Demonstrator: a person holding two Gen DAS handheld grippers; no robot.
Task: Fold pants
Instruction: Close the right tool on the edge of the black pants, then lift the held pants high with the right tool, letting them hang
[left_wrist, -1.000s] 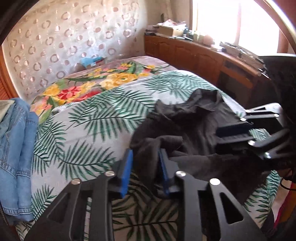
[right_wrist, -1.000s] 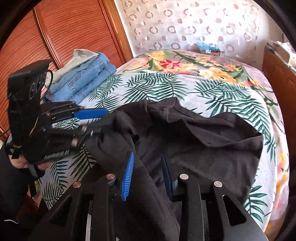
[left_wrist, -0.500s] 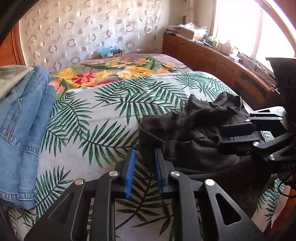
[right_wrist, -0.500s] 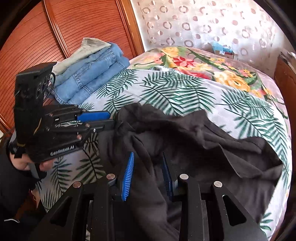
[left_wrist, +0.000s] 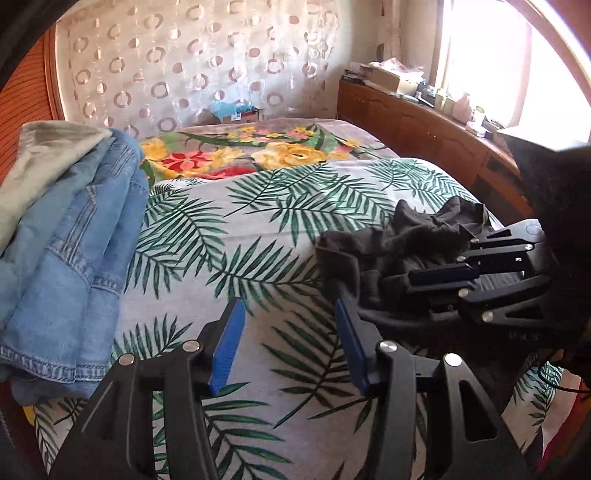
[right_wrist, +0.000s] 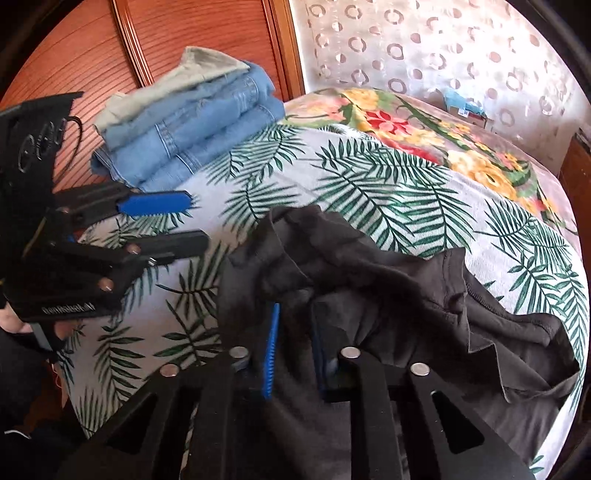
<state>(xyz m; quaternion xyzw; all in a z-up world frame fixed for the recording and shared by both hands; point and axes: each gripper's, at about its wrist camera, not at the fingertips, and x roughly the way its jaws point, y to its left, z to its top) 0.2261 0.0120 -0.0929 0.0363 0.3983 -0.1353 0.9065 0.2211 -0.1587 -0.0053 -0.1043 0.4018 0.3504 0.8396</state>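
The black pants lie crumpled on the palm-leaf bedspread, at the bed's near right side; they also show in the left wrist view. My right gripper is shut on a bunch of the pants' cloth, which fills the gap between its blue pads. It also shows in the left wrist view. My left gripper is open and empty, just left of the pants' edge, above the bedspread. It shows in the right wrist view, jaws spread.
A stack of folded blue jeans with a pale garment on top lies at the bed's left side, also in the right wrist view. A wooden cabinet runs along the right wall under the window. A floral blanket covers the bed's far end.
My left gripper has opened and let go of the black cloth, and has swung left toward the jeans. My right gripper has stayed shut on the pants, which now lie more bunched.
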